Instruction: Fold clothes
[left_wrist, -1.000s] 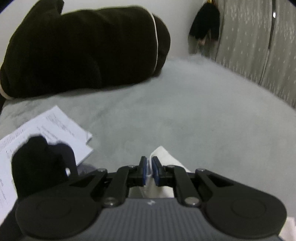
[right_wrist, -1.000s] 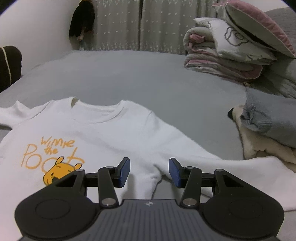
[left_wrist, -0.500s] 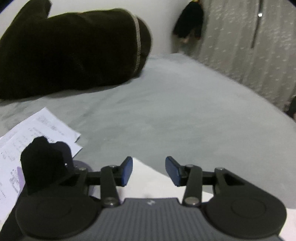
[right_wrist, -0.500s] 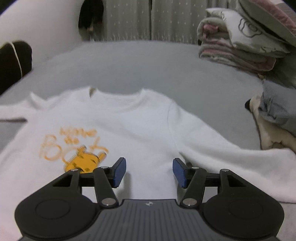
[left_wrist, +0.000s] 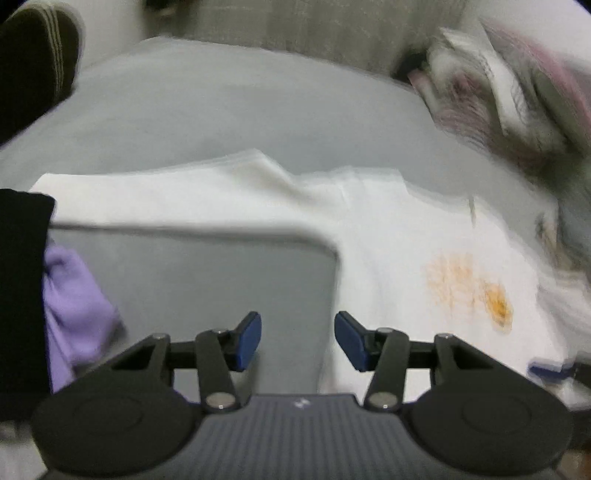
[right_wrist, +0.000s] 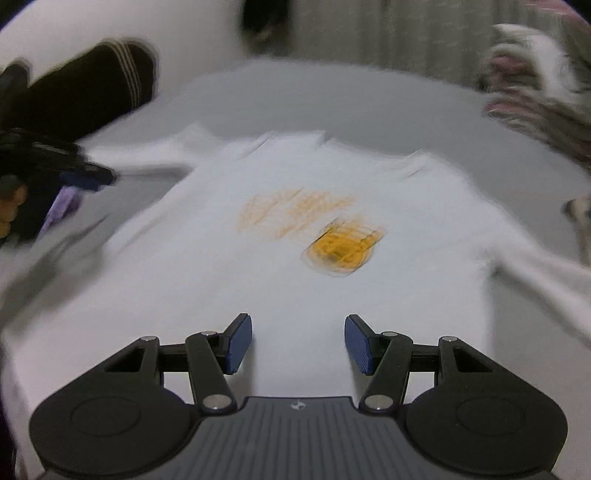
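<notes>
White sweatshirt (right_wrist: 295, 266) spread flat on grey bed (right_wrist: 332, 99), orange print facing up, right hand-held gripper (right_wrist: 298, 343) fingers apart over its hem, left hand-held gripper (left_wrist: 297, 341) fingers apart beside its sleeve (left_wrist: 166, 205), both empty

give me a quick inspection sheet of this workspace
Surface: grey bed cover, bare beyond the shirt.
Job's things: white sweatshirt spread flat, orange print up, sleeves out.
Clutter: purple cloth at left; dark cushion; stacked bedding at right.
Grippers: left tool open over the bed beside the shirt; right tool open above the shirt; neither holds anything.
Cables: nothing seen.
Surroundings: curtain behind; frames blurred.
</notes>
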